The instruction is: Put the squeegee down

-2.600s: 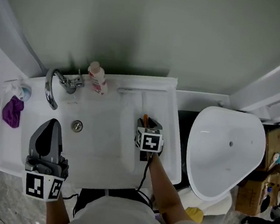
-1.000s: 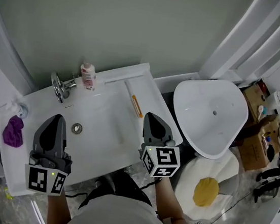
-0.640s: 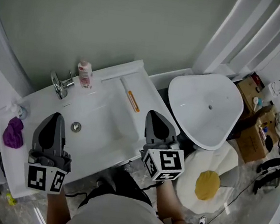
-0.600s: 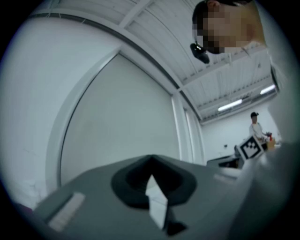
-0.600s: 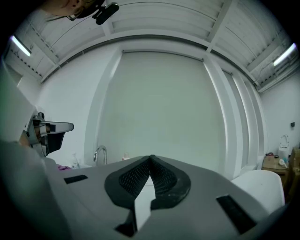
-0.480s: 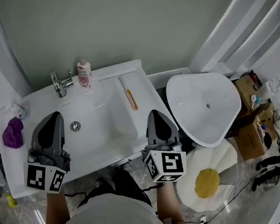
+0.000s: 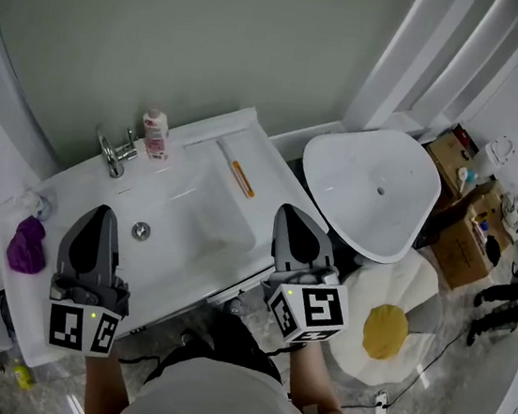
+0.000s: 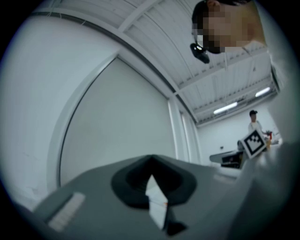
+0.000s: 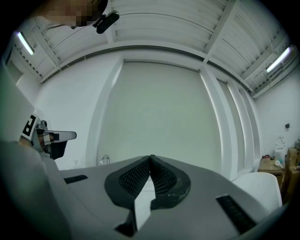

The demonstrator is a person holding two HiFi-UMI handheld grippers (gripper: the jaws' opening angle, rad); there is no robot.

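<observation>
- Only the head view shows me the squeegee (image 7: 241, 178). It lies flat on the right-hand ledge of the washbasin (image 7: 189, 232), beside the bowl and well to the right of the faucet (image 7: 115, 150). Neither gripper view catches it.
- In that view the left gripper (image 7: 101, 213) hangs over the washbasin's front left part and the right gripper (image 7: 292, 213) over its front right corner. Both are apart from the squeegee.
- The left gripper view looks up at a pale wall and ribbed ceiling. Its fingers (image 8: 131, 180) meet at the tips with nothing between them. A person (image 8: 253, 122) stands far off at the right edge, just above the right gripper's marker cube.
- The right gripper view shows its ridged fingers (image 9: 133, 177) pressed together and empty. The faucet's curve peeps over them, and the left gripper sits at the left edge.
- On the washbasin's back rim a pink-capped bottle (image 7: 155, 133) stands just beside the faucet. A purple cloth (image 7: 27, 245) lies on the left ledge.
- To the right sits a white rounded basin (image 7: 375, 188), with a fried-egg mat (image 7: 380, 329) on the floor below it and cardboard boxes (image 7: 462, 242) beyond.
- The squeegee is a slim, straight bar with an orange stretch along it. It is too small for me to read more.
</observation>
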